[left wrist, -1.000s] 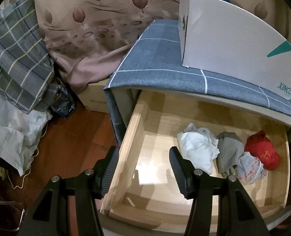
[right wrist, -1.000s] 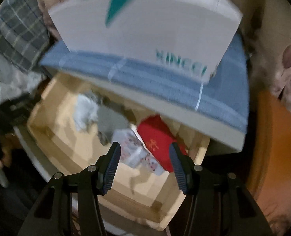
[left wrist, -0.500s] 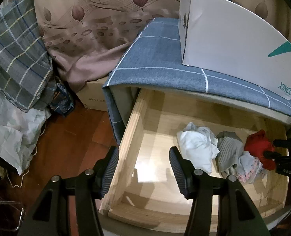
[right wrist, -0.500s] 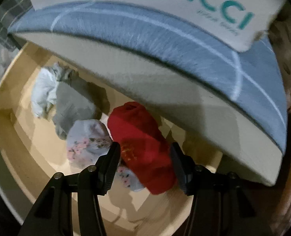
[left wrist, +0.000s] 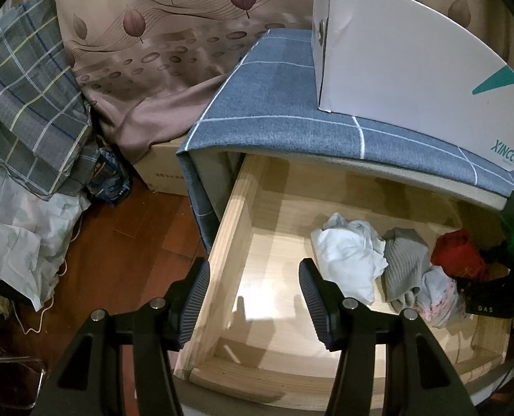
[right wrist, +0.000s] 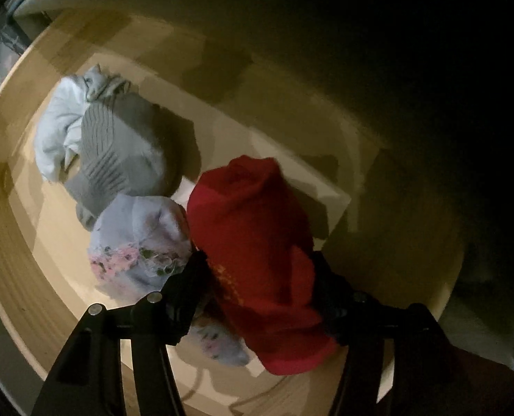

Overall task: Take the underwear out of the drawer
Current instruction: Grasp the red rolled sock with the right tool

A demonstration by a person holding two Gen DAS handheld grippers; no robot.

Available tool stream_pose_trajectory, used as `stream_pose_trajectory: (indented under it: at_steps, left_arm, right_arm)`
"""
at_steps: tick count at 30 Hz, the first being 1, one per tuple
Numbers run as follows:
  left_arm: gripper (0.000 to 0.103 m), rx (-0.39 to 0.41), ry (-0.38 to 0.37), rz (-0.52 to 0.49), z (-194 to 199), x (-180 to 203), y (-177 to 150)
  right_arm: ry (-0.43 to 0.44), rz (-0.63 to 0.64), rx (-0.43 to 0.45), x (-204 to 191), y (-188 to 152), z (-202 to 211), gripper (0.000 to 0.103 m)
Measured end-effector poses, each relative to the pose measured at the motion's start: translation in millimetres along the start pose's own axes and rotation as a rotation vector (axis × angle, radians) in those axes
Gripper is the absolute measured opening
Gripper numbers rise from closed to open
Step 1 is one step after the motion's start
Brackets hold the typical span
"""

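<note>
The wooden drawer [left wrist: 229, 242] stands pulled out, with a row of bundled underwear along its right half: white [left wrist: 347, 256], grey ribbed [left wrist: 402, 260], floral [left wrist: 437, 291] and red [left wrist: 458, 254]. My left gripper [left wrist: 253, 274] hovers open above the drawer's left wall, holding nothing. My right gripper [right wrist: 257, 263] points straight down into the drawer, and its jaws are opening. Its fingers straddle the red underwear [right wrist: 250, 215], which lies between them on the drawer floor. The floral bundle [right wrist: 139, 239] touches the left finger. In the left wrist view the right gripper [left wrist: 479, 274] shows at the right edge.
A white XINCCI box [left wrist: 413, 69] sits on the cabinet's grey checked cloth [left wrist: 274, 121], overhanging the drawer's back. To the left are a cardboard box [left wrist: 163, 170], a leaf-print curtain [left wrist: 153, 52], plaid fabric [left wrist: 24, 104] and red-brown wood floor [left wrist: 125, 260].
My right gripper has sunk into the drawer onto the red bundle, its jaws have widened, and it has come into the left wrist view. The left gripper has stayed put.
</note>
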State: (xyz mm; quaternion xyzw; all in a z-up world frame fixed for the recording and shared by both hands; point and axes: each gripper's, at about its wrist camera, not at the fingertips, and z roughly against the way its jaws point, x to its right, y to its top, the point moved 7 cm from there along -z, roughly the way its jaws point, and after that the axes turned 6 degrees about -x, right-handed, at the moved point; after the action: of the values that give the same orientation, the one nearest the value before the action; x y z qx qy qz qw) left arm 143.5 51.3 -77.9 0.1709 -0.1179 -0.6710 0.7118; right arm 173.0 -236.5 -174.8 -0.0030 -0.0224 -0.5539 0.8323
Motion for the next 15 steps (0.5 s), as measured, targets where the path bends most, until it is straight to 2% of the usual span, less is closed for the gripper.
stream_pose_trajectory:
  at_steps: [6, 10, 15]
  left_arm:
    - [0.055, 0.002, 0.000, 0.000, 0.0, -0.2, 0.1]
    - [0.055, -0.002, -0.004, 0.001, -0.3, -0.5, -0.4]
    - [0.055, -0.004, -0.007, -0.001, 0.1, -0.6, -0.4]
  right_arm:
    - [0.055, -0.039, -0.053, -5.1, -6.4, -0.4, 0.055]
    - [0.046, -0.069, -0.112, -10.9, -10.9, -3.6, 0.053]
    - [0.092, -0.192, -0.178, -12.0, -19.3, -3.9, 0.049]
